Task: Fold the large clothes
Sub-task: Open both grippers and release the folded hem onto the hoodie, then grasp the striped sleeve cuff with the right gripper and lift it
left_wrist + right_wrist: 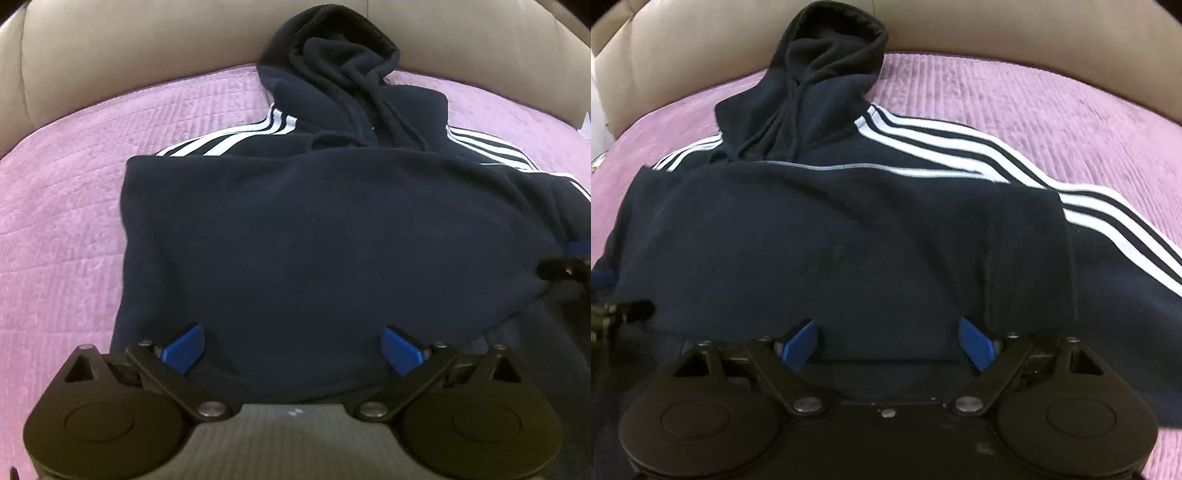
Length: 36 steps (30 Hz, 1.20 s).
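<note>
No legible text, label, number or sign appears in either wrist view. The navy hoodie [827,240] carries three white stripes [997,162] along each sleeve; no wordmark or logo can be read on it. The quilted purple bedspread [74,184] bears no lettering.

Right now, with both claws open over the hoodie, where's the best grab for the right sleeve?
Probably the striped right sleeve, on the long outer edge beside the purple bedspread. Come in from the right claw's own outer side. The sleeve lies flat and spread outward, clear of the folded body panel.
</note>
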Motion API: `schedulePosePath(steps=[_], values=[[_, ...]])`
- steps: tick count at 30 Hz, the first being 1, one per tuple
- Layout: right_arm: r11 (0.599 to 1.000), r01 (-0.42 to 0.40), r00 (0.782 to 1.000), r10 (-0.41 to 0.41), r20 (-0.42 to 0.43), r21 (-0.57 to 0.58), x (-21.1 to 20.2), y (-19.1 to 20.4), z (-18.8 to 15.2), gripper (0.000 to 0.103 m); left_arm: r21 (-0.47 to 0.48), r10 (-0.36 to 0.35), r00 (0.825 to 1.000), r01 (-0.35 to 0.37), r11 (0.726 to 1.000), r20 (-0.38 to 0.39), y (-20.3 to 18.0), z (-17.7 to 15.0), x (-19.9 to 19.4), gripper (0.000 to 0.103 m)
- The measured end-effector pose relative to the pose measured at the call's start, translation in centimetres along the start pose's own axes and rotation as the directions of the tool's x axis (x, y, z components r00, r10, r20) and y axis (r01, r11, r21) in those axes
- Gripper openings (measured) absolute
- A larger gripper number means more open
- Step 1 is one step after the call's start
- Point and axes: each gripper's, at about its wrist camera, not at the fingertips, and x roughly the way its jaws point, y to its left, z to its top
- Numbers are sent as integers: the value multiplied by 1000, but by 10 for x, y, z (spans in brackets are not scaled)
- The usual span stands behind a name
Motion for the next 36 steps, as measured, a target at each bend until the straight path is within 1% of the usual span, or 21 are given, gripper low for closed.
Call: schedulePosePath(steps=[3,5,7,9,10,11,12,16,18,20,21,22,23,24,25,27,29,31,32,35,36], values=[[994,-77,997,77,-1,83,-9,-14,-5,99,-16,-4,999,3,1000,-35,3,2,-2,103],[966,-171,985,162,61,196,-24,-35,-10,99,-30,-7,998,6,1000,-62,3,6,-4,103],[913,-254,965,215,153,318,-42,-68,-23,99,-45,-30,996,27,999,-79,3,8,-11,103],[866,-300,948,224,225,400,-56,-100,-39,100,-67,-67,994,61,996,-89,2,7,-19,103],[835,-328,938,230,261,442,-64,-122,-52,100,-81,-72,993,65,995,-92,1,7,-21,103],[811,-334,935,220,278,480,-70,-142,-64,100,-93,-76,992,67,993,-98,1,8,-23,103],[790,-327,937,200,286,518,-72,-160,-73,100,-99,-79,992,68,993,-103,-1,8,-24,103],[710,-243,957,62,285,660,-101,-238,-126,100,-119,-97,989,83,989,-112,-11,10,-25,103],[679,-200,957,-18,288,707,-115,-270,-149,100,-126,-106,987,91,988,-120,-17,9,-25,103],[627,-148,955,-111,276,764,-124,-301,-172,100,-123,-108,985,92,988,-135,-25,8,-24,103],[601,-135,952,-142,272,788,-124,-315,-182,100,-121,-111,984,94,988,-139,-28,8,-23,103],[580,-167,943,-142,301,797,-123,-327,-193,100,-119,-112,984,95,988,-141,-32,7,-23,103],[558,-223,927,-131,350,799,-122,-338,-201,100,-119,-110,984,94,988,-142,-36,6,-22,103],[523,-264,911,-139,387,810,-121,-347,-206,100,-118,-105,984,88,989,-143,-40,5,-21,103],[505,-278,902,-156,403,817,-118,-352,-207,100,-119,-99,984,81,990,-146,-43,4,-20,103],[496,-292,877,-201,436,818,-112,-363,-205,100,-125,-96,983,77,989,-154,-46,4,-18,103],[482,-330,844,-235,482,812,-103,-374,-205,100,-146,-98,983,76,986,-152,-46,3,-19,103],[476,-350,806,-287,518,807,-95,-382,-201,100,-170,-92,987,68,983,-133,-43,2,-21,103],[482,-346,793,-308,525,805,-92,-384,-199,100,-177,-87,987,63,982,-133,-41,2,-20,103],[525,-290,764,-376,524,800,-80,-385,-184,100,-187,-80,986,51,981,-148,-37,1,-19,103],[529,-269,759,-398,515,805,-79,-384,-179,97,-190,-77,985,47,981,-152,-36,0,-19,103]])
